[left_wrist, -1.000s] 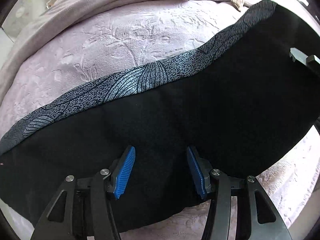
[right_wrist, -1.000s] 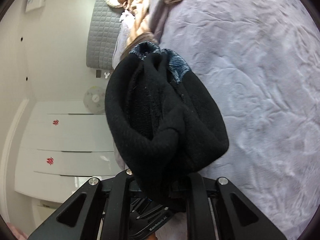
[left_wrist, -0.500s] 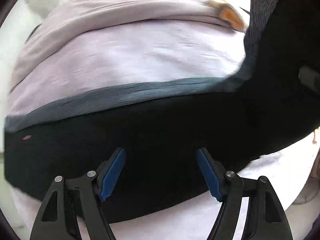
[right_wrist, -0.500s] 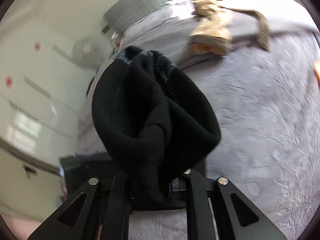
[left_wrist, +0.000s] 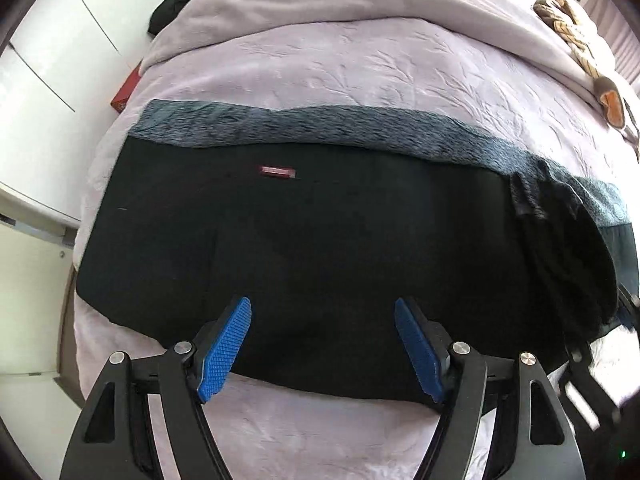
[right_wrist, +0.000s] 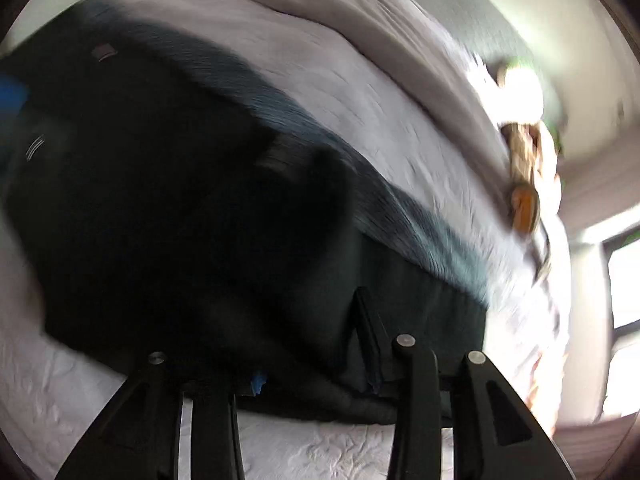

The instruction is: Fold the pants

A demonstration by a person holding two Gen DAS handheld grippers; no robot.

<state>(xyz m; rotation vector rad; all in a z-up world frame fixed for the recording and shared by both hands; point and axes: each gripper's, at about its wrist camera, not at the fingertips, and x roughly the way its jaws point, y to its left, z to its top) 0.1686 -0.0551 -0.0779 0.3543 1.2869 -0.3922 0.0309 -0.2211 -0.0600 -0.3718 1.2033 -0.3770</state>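
The black fleece pants [left_wrist: 320, 248] with a grey-blue patterned band along the far edge now lie folded flat across the pale lilac embossed bedspread [left_wrist: 360, 60], where a second ago one end hung bunched from the right gripper. A small red label [left_wrist: 277, 171] has come into view on top. The left gripper [left_wrist: 322, 348] hovers over the near edge, its blue ribbed pads [left_wrist: 226, 350] spread wider than before and touching nothing. The right gripper [right_wrist: 312, 344] is blurred; its jaws are opening, black cloth still between them, and whether the pads press on it cannot be told. A tan braided plush toy [left_wrist: 576, 36] lies far back.
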